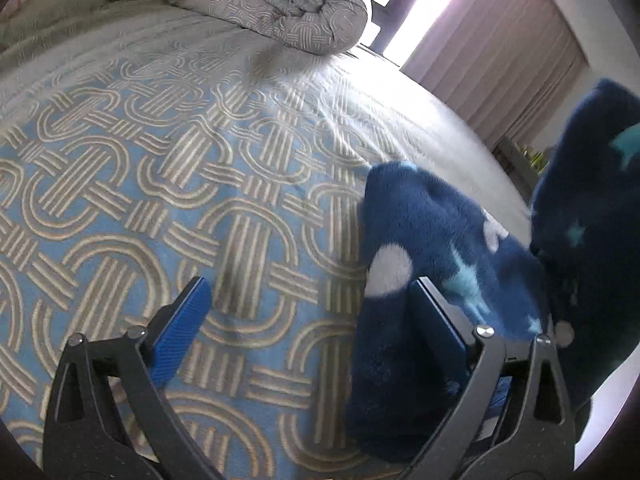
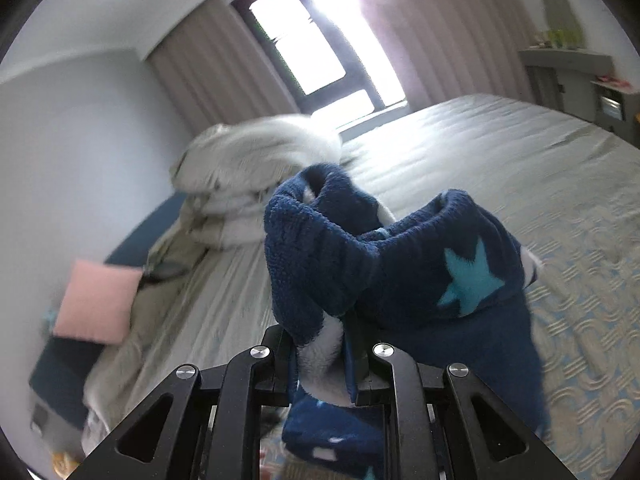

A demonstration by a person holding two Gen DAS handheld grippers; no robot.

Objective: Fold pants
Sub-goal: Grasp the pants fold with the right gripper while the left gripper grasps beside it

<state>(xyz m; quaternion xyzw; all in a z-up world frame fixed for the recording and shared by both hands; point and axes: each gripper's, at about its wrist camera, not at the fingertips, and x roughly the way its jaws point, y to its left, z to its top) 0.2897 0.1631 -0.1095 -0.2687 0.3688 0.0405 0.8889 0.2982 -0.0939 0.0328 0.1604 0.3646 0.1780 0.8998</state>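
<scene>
- Gripping a thick bunch of the pants (image 2: 400, 264) by the waistband, the right tool (image 2: 322, 354) is clamped on fleece, the garment hanging above the bed (image 2: 480, 152).
- The left tool (image 1: 308, 320) stands wide open and holds nothing; a pant leg lies on the bedspread (image 1: 160, 200) against its right finger (image 1: 436, 328).
- Risk: the bulky fleece could slip out of the one-sided pinch.
- Risk: with one hold only, the legs may twist and bunch, spoiling the fold.
- Risk: closing the left tool carelessly could catch the bedspread too.

Blown-out window (image 2: 320, 40) backlight, fisheye-bent edges, motion blur throughout.
</scene>
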